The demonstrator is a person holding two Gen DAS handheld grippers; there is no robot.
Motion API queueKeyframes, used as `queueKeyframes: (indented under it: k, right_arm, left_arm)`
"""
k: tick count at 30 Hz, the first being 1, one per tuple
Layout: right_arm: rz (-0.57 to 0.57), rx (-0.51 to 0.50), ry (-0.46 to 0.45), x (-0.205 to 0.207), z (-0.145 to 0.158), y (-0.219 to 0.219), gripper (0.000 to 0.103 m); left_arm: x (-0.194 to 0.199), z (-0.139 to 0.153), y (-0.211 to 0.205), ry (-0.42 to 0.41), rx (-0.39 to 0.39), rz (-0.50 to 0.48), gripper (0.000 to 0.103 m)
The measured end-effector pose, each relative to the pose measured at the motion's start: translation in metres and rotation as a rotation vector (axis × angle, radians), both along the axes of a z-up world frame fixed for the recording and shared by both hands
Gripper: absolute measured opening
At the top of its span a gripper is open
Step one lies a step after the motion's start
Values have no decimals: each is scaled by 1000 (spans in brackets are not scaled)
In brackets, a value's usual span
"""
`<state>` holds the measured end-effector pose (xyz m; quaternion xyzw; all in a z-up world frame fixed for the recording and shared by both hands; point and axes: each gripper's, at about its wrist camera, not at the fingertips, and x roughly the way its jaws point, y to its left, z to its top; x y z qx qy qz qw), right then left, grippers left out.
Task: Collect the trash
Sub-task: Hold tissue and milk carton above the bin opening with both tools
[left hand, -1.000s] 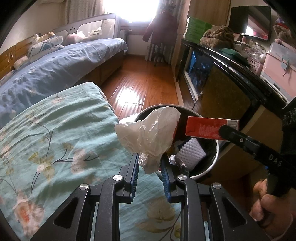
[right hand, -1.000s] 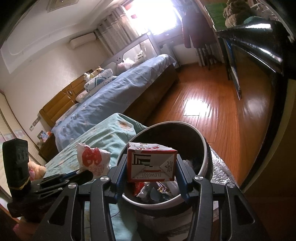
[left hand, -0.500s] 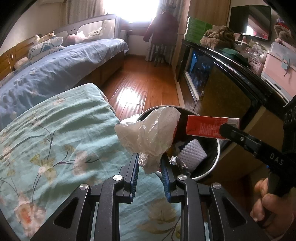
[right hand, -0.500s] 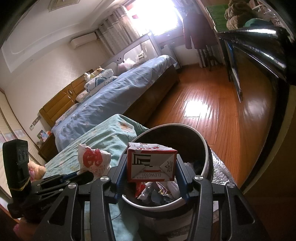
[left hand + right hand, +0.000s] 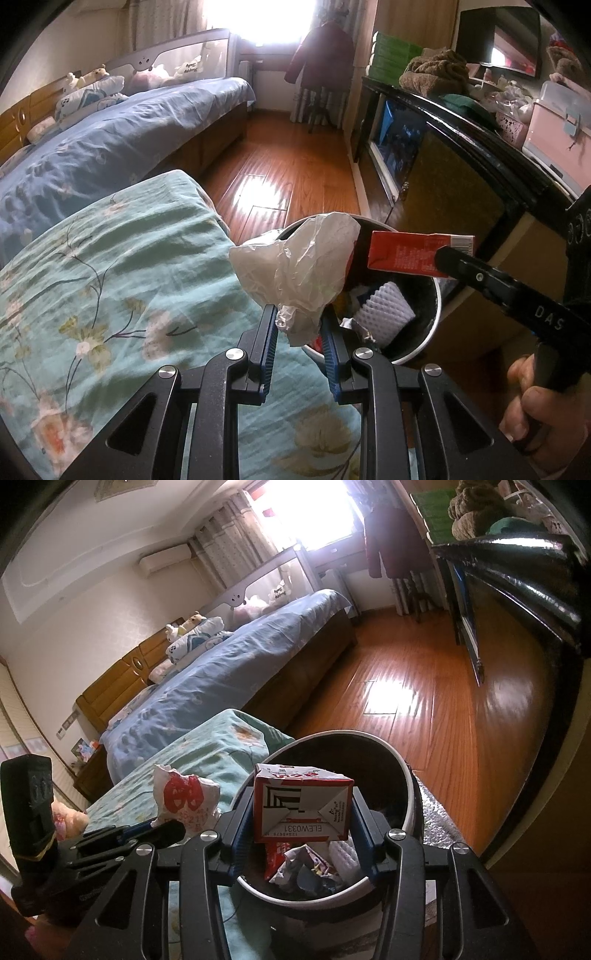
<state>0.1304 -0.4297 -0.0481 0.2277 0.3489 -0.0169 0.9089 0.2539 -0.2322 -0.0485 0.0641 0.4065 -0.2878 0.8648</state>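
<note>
My left gripper (image 5: 298,325) is shut on a crumpled white plastic bag (image 5: 303,269), held at the near rim of a round white-rimmed trash bin (image 5: 430,334). The same bag (image 5: 184,801) shows red print in the right wrist view, pinched in the left gripper (image 5: 162,825). My right gripper (image 5: 301,812) is shut on a red and white carton (image 5: 301,806), held over the bin (image 5: 410,786). In the left wrist view the carton (image 5: 406,253) hangs above the bin's far side. Crumpled wrappers and a white foam net (image 5: 384,312) lie inside the bin.
A teal floral bedspread (image 5: 110,288) covers the bed edge beside the bin. A blue bed (image 5: 110,140) lies beyond. Wooden floor (image 5: 288,177) runs to the window. A black cabinet (image 5: 461,158) stands close on the right. A person's hand (image 5: 532,406) grips the right tool's handle.
</note>
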Motion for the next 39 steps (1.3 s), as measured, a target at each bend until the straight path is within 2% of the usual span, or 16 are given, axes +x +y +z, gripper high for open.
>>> queueKeyframes:
  k: [39]
  right_arm:
    - [-22, -16, 41, 23, -13, -14, 48]
  left_arm:
    - [27, -10, -32, 2, 52, -32, 22]
